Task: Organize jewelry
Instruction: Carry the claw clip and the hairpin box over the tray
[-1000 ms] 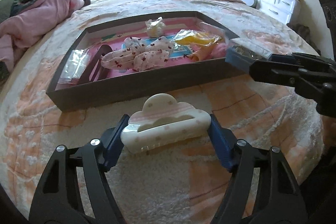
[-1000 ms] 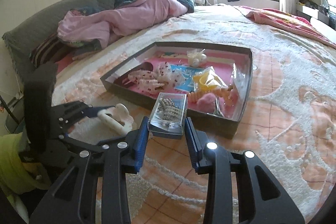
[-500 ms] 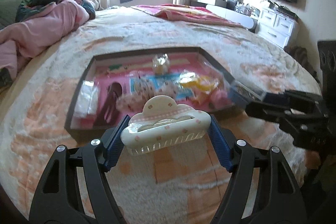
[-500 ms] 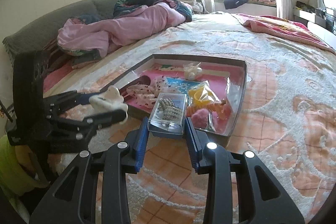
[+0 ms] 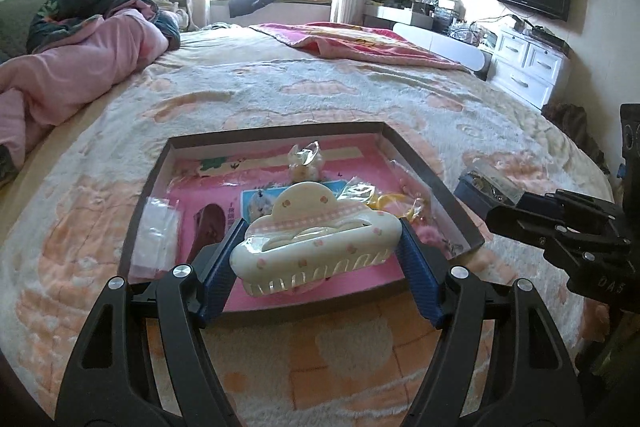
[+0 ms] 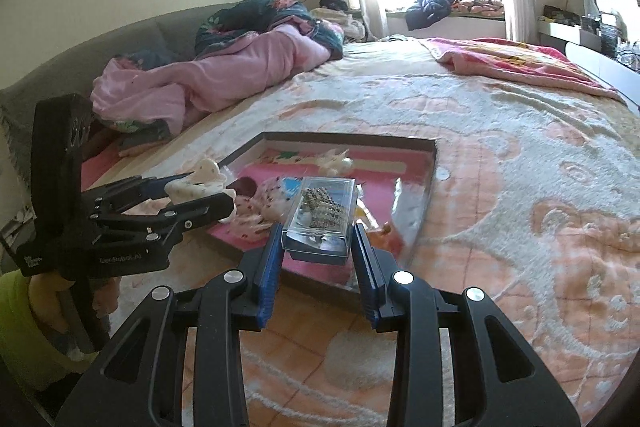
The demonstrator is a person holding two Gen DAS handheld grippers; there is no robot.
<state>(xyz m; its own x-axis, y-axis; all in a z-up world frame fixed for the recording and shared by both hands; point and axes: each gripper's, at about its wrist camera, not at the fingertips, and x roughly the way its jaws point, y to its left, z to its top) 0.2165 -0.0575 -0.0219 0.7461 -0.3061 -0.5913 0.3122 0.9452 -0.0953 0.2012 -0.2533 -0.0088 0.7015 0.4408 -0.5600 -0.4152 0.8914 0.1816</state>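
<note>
My left gripper (image 5: 318,259) is shut on a cream cloud-shaped hair claw clip (image 5: 316,243), held in the air over the near part of a shallow grey box with a pink floor (image 5: 416,159). My right gripper (image 6: 316,247) is shut on a small clear plastic case of sparkly jewelry (image 6: 322,217), also raised above the box's near edge (image 6: 428,195). In the left wrist view the right gripper (image 5: 492,199) and the case (image 5: 486,187) hover just right of the box. In the right wrist view the left gripper (image 6: 200,193) and the clip (image 6: 200,183) show at left.
The box lies on a bed with a peach and white fluffy blanket (image 5: 360,355). Inside it are a clear packet (image 5: 158,231), a dark hair clip (image 5: 208,227), a small bagged trinket (image 5: 304,163), a yellow item (image 5: 382,201) and floral cloth pieces (image 6: 260,203). A pink quilt (image 6: 224,79) is heaped at the far left.
Both grippers have risen with their loads and come in over the box; the clip now hangs above the box's near part instead of over the blanket in front.
</note>
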